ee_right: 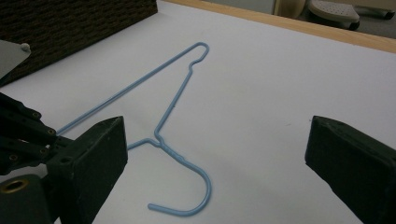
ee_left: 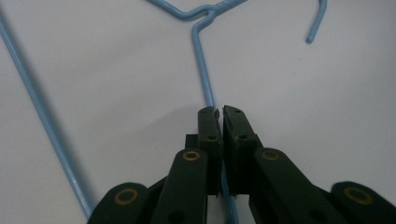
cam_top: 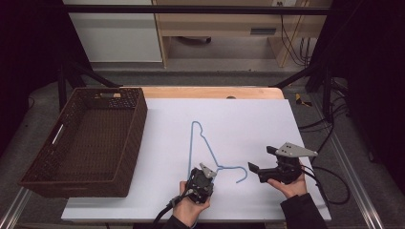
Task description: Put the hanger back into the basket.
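1. Nearest, at 6 o'clock on the tabletop [cam_top: 267,114]: left gripper [cam_top: 205,171], fingers [ee_left: 208,135] closed on the blue wire hanger [cam_top: 203,148], pinching one thin wire arm just below the neck twist.
2. Seen along those fingers: wire running up between the pads toward 12 o'clock, the twist and hook beyond, the long bottom bar slanting off at 9 o'clock.
3. At about 4 o'clock, just beside the hook: right gripper [cam_top: 260,160], fingers [ee_right: 88,158] spread wide, holding nothing, aimed toward 9 o'clock at the hook end.
4. Hanger lying flat on the white sheet, hook curled at 5 o'clock near the right gripper, far shoulder tip pointing to 12 o'clock at mid-tabletop.
5. Farther off at 9 to 10 o'clock: brown wicker basket [cam_top: 131,143], nothing seen inside, well apart from the hanger.
6. Step in hand, by judgement: pickup just secured, lift not yet begun.
7. Next move, likely: a steady raise with a firm pinch, since thin wire may pivot or slip; then a carry toward 9 o'clock over the basket rim, perhaps with the right fingers steadying the hook.
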`<state>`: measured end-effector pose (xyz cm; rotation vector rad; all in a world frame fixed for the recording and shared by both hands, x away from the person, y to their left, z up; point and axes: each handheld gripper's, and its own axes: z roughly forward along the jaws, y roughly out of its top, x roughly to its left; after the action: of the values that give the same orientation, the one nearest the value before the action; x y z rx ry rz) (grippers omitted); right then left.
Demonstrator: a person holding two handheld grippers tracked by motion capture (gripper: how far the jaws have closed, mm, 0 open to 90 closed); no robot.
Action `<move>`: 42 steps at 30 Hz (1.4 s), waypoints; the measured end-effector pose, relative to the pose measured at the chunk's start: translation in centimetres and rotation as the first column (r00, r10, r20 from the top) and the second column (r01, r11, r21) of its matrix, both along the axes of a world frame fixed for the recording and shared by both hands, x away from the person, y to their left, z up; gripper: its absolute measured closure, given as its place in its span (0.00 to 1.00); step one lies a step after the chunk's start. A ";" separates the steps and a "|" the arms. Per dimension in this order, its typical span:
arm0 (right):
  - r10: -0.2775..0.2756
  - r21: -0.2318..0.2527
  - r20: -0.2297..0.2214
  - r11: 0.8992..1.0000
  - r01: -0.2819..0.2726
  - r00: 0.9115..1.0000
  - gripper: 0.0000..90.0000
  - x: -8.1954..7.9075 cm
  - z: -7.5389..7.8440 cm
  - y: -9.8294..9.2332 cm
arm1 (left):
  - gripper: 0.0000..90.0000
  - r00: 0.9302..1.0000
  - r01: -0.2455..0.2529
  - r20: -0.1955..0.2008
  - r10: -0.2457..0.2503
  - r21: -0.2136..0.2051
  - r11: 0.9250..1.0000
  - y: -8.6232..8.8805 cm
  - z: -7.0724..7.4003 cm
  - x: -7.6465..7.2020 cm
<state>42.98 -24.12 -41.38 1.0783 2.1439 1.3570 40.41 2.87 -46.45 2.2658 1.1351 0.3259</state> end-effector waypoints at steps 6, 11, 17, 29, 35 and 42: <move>0.003 -0.003 -0.008 1.000 -0.003 1.000 0.07 0.0 -0.1 0.1 | 0.97 1.000 -0.011 0.013 0.012 -0.023 1.000 0.6 0.1 -0.1; 0.008 -0.003 -0.013 1.000 -0.008 1.000 0.07 0.0 -0.2 0.2 | 0.97 1.000 -0.006 0.017 0.006 -0.032 0.999 0.6 0.2 -0.2; 0.014 -0.007 -0.019 1.000 -0.015 1.000 0.08 0.1 -0.5 0.3 | 0.97 0.999 -0.008 0.041 0.010 -0.058 0.998 1.2 0.5 -0.4; 0.051 -0.033 -0.061 0.998 -0.053 0.997 0.13 0.5 -1.8 1.6 | 0.97 0.997 -0.014 0.074 0.023 -0.113 0.993 2.2 1.2 -0.9; 0.072 -0.051 -0.080 0.996 -0.076 0.994 0.14 0.7 -2.6 2.2 | 0.97 0.997 -0.009 0.079 0.018 -0.118 0.993 2.6 1.5 -1.0; 0.087 -0.069 -0.108 0.993 -0.095 0.990 0.17 1.0 -3.4 2.9 | 0.97 0.995 -0.017 0.095 0.031 -0.143 0.990 2.8 1.8 -1.1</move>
<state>43.99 -21.18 -44.79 1.0565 2.3263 1.2745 39.26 5.70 -44.65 2.0906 1.1010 0.3496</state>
